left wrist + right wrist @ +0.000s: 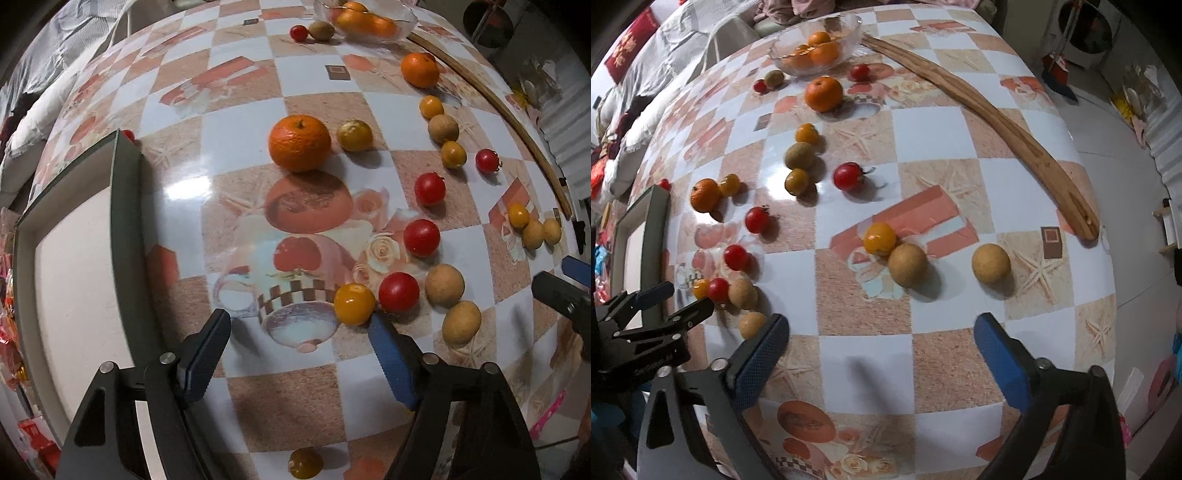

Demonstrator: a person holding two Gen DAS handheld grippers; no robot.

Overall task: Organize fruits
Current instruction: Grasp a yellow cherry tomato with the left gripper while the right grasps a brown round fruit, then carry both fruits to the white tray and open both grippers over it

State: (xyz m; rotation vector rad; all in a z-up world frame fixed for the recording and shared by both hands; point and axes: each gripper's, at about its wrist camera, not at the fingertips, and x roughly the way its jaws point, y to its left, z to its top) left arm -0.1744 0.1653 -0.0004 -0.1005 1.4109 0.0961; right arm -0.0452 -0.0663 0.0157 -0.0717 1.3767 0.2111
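Many small fruits lie scattered on the checked tablecloth: mandarins, red tomatoes, yellow tomatoes and tan longans. My left gripper is open and empty above the cloth, its right finger just in front of a yellow tomato. My right gripper is open and empty, a little in front of a yellow tomato and two longans. A glass bowl at the far edge holds mandarins. The left gripper also shows in the right wrist view.
A grey-framed white tray stands at the left of the table. A long curved wooden stick lies along the right side. Bedding lies beyond the far left edge. The table's right edge drops to the floor.
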